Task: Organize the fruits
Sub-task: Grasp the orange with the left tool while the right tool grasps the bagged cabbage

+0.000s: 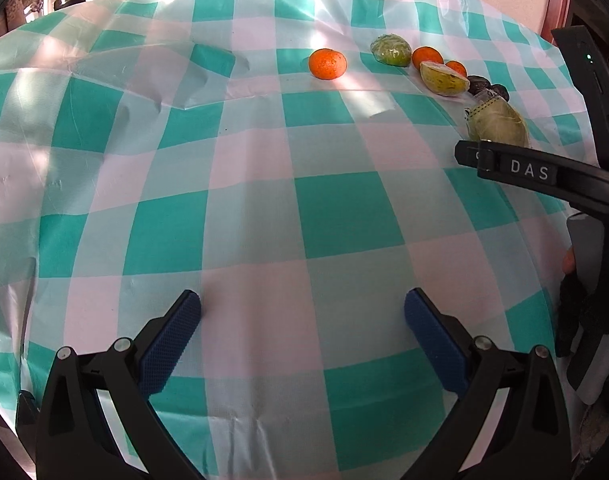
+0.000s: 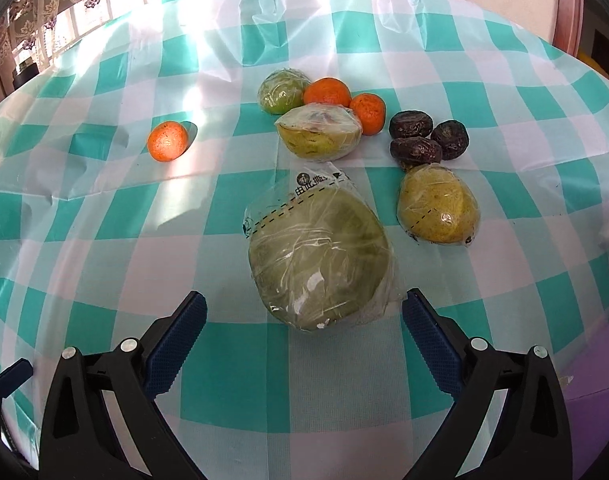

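From the left wrist, the left gripper hangs spread and empty over bare tablecloth, probably just parked clear, since the fruit sits far off to the right, where the right gripper shows side-on by a wrapped mango. From the right wrist, that right gripper is spread wide with the big mango just ahead, untouched. Looks lined up to grab it and group it with the other mangoes, oranges and dark fruits.

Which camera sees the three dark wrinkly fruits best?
The right wrist view. All three dark wrinkly fruits sit in plain sight there, clustered beside an orange and above a wrapped yellow fruit. In the left wrist view they are tiny at the far right, and only two dark lumps can be made out.
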Action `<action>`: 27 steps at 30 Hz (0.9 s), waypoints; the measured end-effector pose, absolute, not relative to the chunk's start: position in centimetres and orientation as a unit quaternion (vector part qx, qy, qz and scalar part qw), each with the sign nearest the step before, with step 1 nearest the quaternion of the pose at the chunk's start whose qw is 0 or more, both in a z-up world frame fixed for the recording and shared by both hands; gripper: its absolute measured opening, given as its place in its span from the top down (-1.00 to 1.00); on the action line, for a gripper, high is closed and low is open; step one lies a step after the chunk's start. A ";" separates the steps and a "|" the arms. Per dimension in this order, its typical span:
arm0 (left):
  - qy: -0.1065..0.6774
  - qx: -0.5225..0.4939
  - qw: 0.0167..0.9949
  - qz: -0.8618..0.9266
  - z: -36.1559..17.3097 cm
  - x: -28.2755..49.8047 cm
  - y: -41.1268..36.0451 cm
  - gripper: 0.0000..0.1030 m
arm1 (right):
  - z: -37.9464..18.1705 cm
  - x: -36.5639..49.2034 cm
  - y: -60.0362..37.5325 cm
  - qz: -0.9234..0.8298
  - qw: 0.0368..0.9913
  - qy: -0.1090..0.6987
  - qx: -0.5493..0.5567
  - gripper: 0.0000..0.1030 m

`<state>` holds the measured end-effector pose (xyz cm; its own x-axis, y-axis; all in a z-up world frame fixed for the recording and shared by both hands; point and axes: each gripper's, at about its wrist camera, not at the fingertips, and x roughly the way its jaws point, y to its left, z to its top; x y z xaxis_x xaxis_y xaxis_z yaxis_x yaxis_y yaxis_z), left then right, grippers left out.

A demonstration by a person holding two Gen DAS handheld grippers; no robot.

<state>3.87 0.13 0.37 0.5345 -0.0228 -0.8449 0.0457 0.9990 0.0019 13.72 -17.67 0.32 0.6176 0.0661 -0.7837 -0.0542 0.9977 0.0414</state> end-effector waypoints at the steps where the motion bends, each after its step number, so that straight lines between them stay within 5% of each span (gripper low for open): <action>1: 0.486 0.004 0.874 -0.020 0.5 5.1 0.4 -0.97 | 0.3 14.0 -17.5 0.030 0.900 0.435 0.007 -0.45; 5: 0.470 -0.027 0.882 -0.025 1.7 10.2 1.2 -0.97 | 0.5 14.3 -17.7 0.029 0.907 0.419 0.023 -0.12; 12: 0.440 -0.040 0.896 -0.029 2.4 19.1 -0.1 -0.93 | 0.9 13.6 -19.3 0.046 0.916 0.391 0.079 -0.10; 22: 0.434 -0.046 0.899 -0.029 1.2 26.3 -1.1 -0.62 | 0.3 13.7 -20.8 0.077 0.907 0.392 0.137 -0.10; 24: 0.433 -0.046 0.900 -0.024 1.1 27.0 -1.2 -0.50 | 0.3 13.6 -20.9 0.081 0.907 0.389 0.140 -0.10; 27: 0.425 -0.020 0.904 -0.040 1.0 27.2 -2.5 0.00 | 0.3 13.6 -21.0 0.085 0.907 0.389 0.142 -0.10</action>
